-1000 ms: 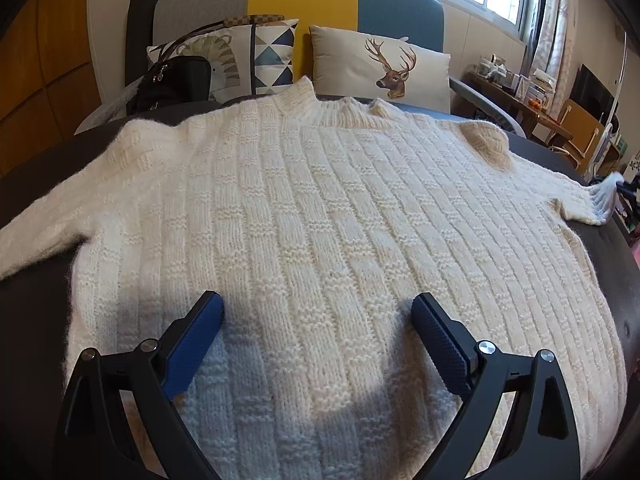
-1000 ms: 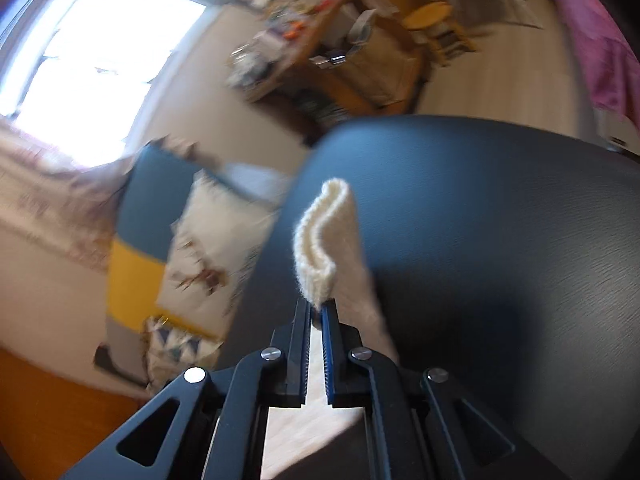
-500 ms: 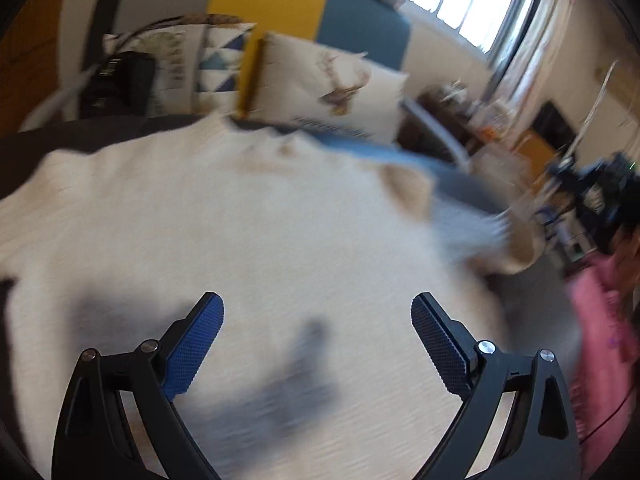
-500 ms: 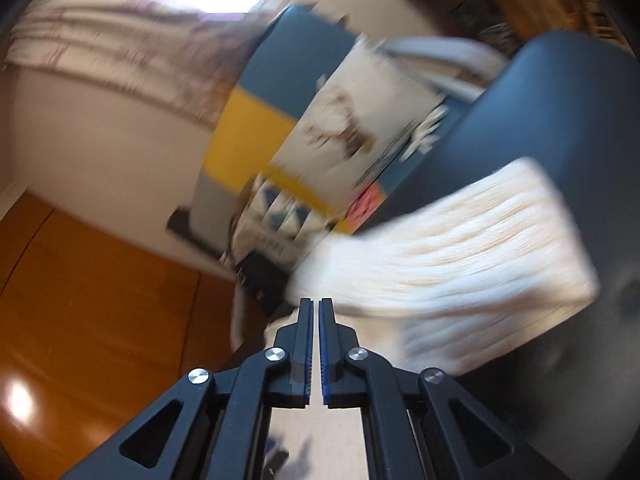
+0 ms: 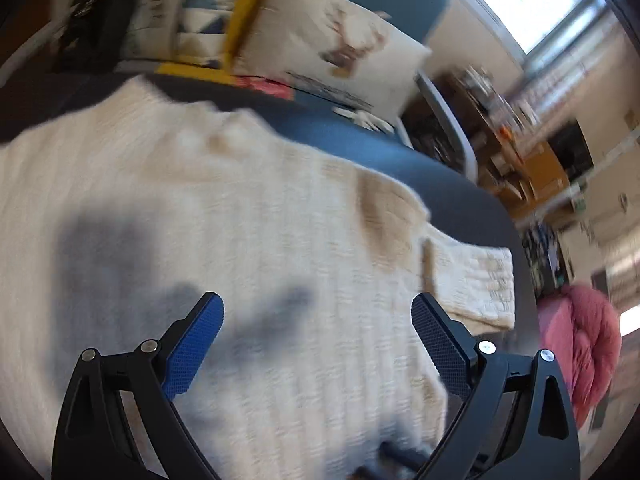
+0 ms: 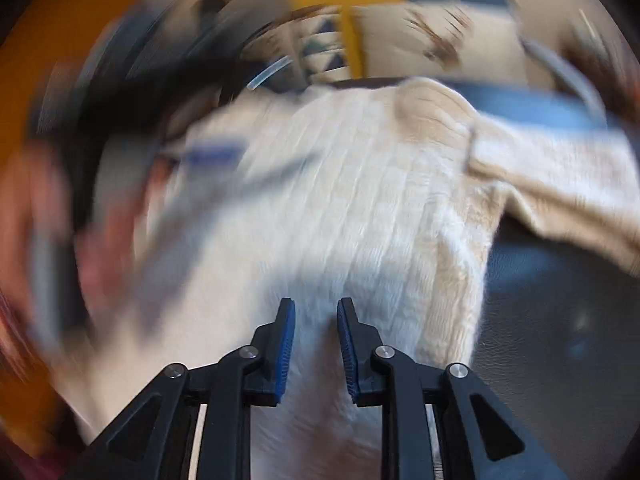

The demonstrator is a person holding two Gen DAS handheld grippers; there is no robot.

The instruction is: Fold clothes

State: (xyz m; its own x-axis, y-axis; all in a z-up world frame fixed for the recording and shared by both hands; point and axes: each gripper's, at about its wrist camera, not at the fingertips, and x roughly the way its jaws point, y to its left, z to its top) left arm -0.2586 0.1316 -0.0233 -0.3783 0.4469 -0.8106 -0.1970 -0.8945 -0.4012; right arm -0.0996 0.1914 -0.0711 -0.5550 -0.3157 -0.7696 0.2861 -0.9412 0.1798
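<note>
A cream knit sweater (image 5: 240, 208) lies spread on the dark table (image 5: 480, 208). Its right sleeve (image 5: 472, 280) is bent back toward the body near the table's edge. My left gripper (image 5: 316, 300) hovers over the sweater's right half, jaws wide open and empty. In the right wrist view the sweater (image 6: 360, 200) fills the middle and the sleeve (image 6: 560, 184) drapes off to the right. My right gripper (image 6: 316, 304) is above the sweater's body. Its jaws are opening, a narrow gap between the pads, and no fabric is pinched in them. Both views are motion-blurred.
Behind the table stands a sofa with a deer cushion (image 5: 340, 40), patterned cushions and a black bag (image 5: 96, 20). A pink cloth heap (image 5: 580, 340) lies on the right past the table edge. Cluttered shelves and a window fill the far right.
The right gripper, shut on the sleeve cuff before, swung over the sweater, rolled, and its jaws parted off the fabric. The left gripper swept right over the sweater, still open.
</note>
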